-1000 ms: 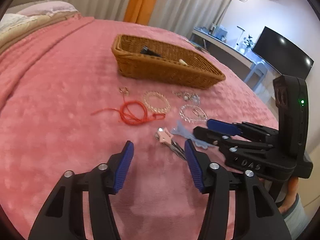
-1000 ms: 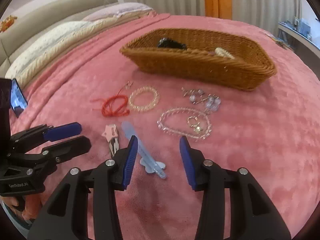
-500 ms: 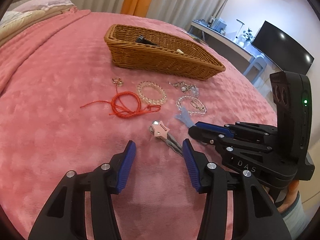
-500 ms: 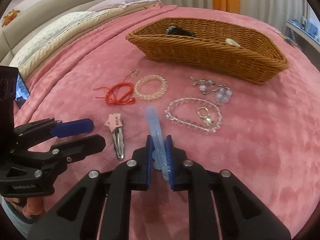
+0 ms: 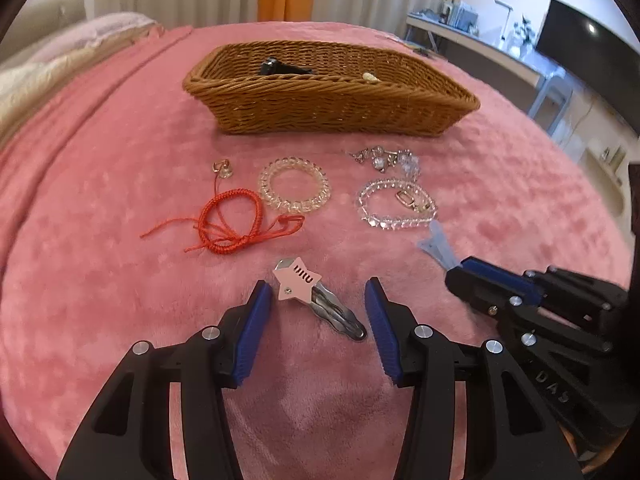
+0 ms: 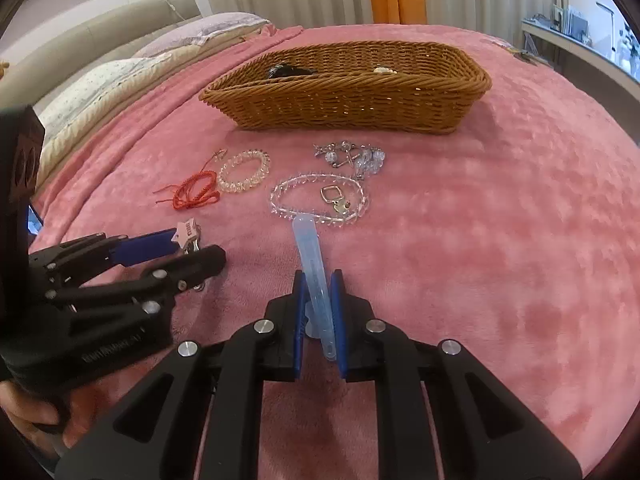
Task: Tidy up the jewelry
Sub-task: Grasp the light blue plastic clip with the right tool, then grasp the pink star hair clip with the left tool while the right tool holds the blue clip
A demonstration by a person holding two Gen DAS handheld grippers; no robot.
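My right gripper [image 6: 317,292] is shut on a pale blue hair clip [image 6: 310,256] and holds it just above the pink blanket; the clip's end also shows in the left wrist view [image 5: 437,246]. My left gripper [image 5: 318,300] is open, its fingers on either side of a pink star hair clip [image 5: 298,280] lying on the blanket. Beyond lie a red cord bracelet [image 5: 228,220], a clear coil bracelet [image 5: 294,190], a clear bead bracelet [image 5: 396,204] and a crystal charm chain [image 5: 386,158]. A wicker basket [image 5: 328,100] stands behind them.
The basket holds a black item [image 5: 280,68] and a small pale item [image 5: 370,77]. A small gold ring charm [image 5: 222,168] lies by the red cord. Pillows [image 6: 120,76] are at the left, a desk and TV [image 5: 584,44] at the right.
My right gripper closed on the blue clip and lifted it. My left gripper moved forward and now straddles the pink star clip, still open.
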